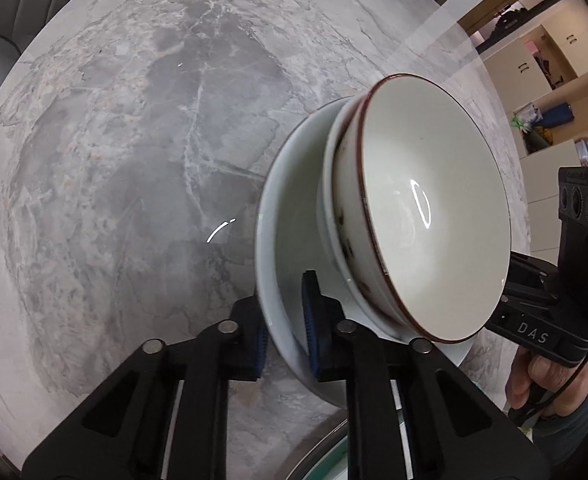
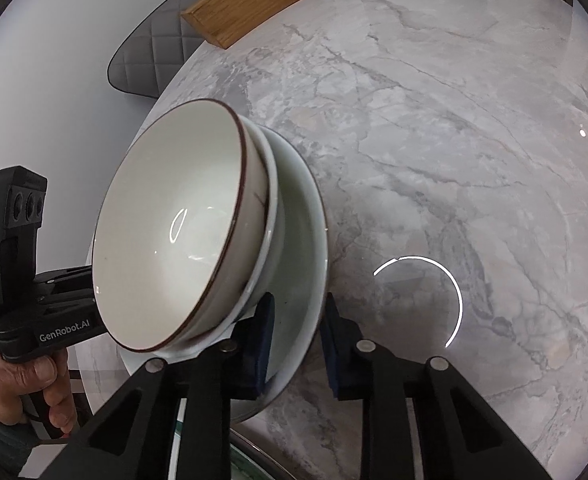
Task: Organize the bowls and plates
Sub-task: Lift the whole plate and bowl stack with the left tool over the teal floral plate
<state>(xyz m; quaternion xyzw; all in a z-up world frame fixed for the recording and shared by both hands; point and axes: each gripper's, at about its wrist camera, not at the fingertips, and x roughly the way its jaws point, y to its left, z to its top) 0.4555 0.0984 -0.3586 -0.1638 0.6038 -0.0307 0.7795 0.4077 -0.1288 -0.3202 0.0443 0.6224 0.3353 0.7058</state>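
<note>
One pale celadon round plate (image 1: 290, 216), carrying two nested bowls: cream ceramic bowl with a brown rim (image 1: 433, 208) on top, inside a plain white bowl (image 1: 327, 200). Whole stack over grey-veined marble table (image 1: 134, 160), between both tools. Left gripper (image 1: 284, 328) clamped on the plate's rim; right gripper (image 2: 297, 340) straddling the opposite rim, inner pad touching, outer pad slightly apart. Glossy, clean glaze.
</note>
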